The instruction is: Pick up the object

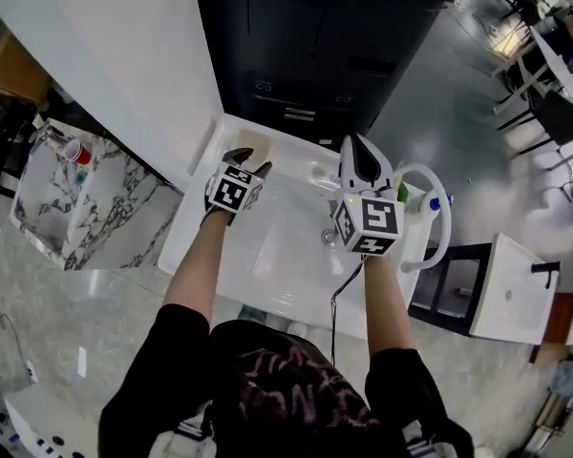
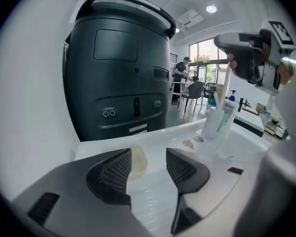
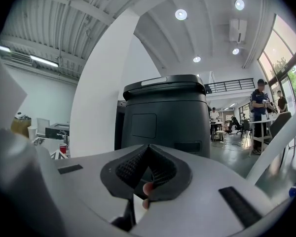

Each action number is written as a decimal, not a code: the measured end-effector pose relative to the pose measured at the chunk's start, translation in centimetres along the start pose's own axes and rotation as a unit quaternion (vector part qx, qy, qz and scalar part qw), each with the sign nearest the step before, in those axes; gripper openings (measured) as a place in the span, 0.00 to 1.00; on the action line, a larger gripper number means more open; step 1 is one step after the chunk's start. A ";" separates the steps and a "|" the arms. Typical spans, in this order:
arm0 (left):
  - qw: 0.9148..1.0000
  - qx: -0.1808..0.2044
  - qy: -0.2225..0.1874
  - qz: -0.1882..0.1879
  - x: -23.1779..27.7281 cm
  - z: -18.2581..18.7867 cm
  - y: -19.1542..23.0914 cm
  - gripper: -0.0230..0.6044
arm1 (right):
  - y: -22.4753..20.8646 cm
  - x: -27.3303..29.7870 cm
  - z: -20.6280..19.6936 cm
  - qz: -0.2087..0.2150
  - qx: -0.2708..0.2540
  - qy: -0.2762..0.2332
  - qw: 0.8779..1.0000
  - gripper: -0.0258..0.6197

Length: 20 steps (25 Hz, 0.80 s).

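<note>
The left claw stands spread and pinches nothing. Just beyond its tips, half behind the left jaw, the cream lump lies on the white surface at the foot of the dark machine, with only bare surface between. The right claw, pressed together, faces that machine. Bottles stand right of the machine.

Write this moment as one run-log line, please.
left gripper: open, pale lump ahead between jaws, not gripped | right gripper: shut, over sink | pickup: not yet done
</note>
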<state>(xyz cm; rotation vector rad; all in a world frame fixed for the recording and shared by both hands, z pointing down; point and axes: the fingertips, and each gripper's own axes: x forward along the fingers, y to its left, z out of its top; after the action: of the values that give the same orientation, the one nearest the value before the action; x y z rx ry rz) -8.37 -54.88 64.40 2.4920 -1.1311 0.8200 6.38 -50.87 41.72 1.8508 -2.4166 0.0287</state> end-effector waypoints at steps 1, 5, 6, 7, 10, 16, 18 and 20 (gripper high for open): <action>1.000 0.005 0.008 -0.002 0.6 -0.3 0.1 0.38 | -0.1 0.2 -0.2 -0.001 0.001 0.001 1.000 0.06; 0.999 0.017 0.036 -0.012 2.5 -1.3 0.3 0.39 | -0.6 0.7 -1.0 -0.006 0.003 0.008 1.000 0.06; 0.999 0.023 0.042 -0.016 3.1 -1.7 0.3 0.39 | -0.7 0.8 -1.2 -0.006 0.004 0.010 1.000 0.06; 0.998 0.028 0.046 -0.019 3.6 -2.0 0.3 0.39 | -0.7 0.9 -1.4 -0.007 0.004 0.011 1.000 0.06; 0.997 0.028 0.059 -0.029 4.5 -2.6 0.2 0.39 | -0.8 1.3 -1.8 -0.007 0.002 0.015 1.000 0.06; 0.995 0.041 0.085 -0.033 5.5 -3.5 0.1 0.32 | -1.2 1.6 -2.4 -0.011 0.000 0.022 1.000 0.06; 0.995 0.038 0.089 -0.032 5.5 -3.6 0.3 0.28 | -1.3 1.6 -2.5 -0.012 0.000 0.023 1.000 0.06; 0.994 0.049 0.098 -0.032 5.5 -3.7 0.3 0.24 | -1.4 1.5 -2.5 -0.014 0.001 0.024 1.000 0.06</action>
<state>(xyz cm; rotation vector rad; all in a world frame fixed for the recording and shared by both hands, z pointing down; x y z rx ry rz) -7.12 -56.58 70.68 2.4465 -0.9609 1.0973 7.51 -52.52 44.33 1.8618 -2.3600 0.0741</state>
